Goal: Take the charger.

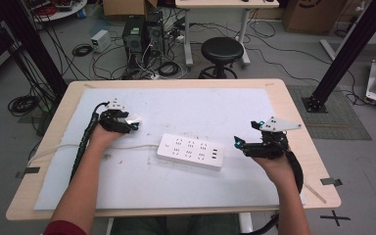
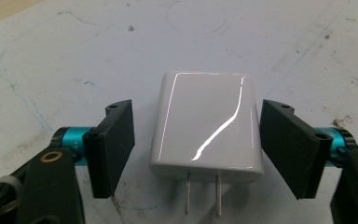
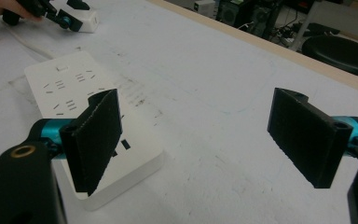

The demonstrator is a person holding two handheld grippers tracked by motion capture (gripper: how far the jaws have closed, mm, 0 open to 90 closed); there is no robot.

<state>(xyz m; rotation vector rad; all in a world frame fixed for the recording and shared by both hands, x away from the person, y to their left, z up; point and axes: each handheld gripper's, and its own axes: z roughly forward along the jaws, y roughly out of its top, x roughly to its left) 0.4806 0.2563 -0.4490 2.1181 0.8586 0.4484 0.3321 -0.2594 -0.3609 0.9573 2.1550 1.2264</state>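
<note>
Nearest to me in the left gripper view, two metal prongs of the white charger [image 2: 207,126] point toward six o'clock, at the camera, so its long axis runs twelve to six between the jaws. I see a narrow gap on each side of the glossy body, more at nine o'clock than at three; the pads are not yet pressing, so I call the left gripper [image 2: 196,144] open around the charger with nothing gripped. Glare streaks cross the top face and I can read no brand or rating text on it. Its underside and far end are hidden from me.

From the high view, the charger [image 1: 134,119] lies on the white mat [image 1: 200,105] at about nine o'clock from the power strip [image 1: 191,151], well apart from it, and the left gripper [image 1: 127,125] covers most of it. I see socket slots and small ports on the strip but no legible writing, and its cord [image 1: 127,147] runs off toward nine o'clock behind my left hand [image 1: 103,138].

At three o'clock from the strip, the right gripper [image 1: 242,145] hovers near its end, jaws wide apart and empty; in the right gripper view, the left jaw cuts off part of the strip [image 3: 93,154].
</note>
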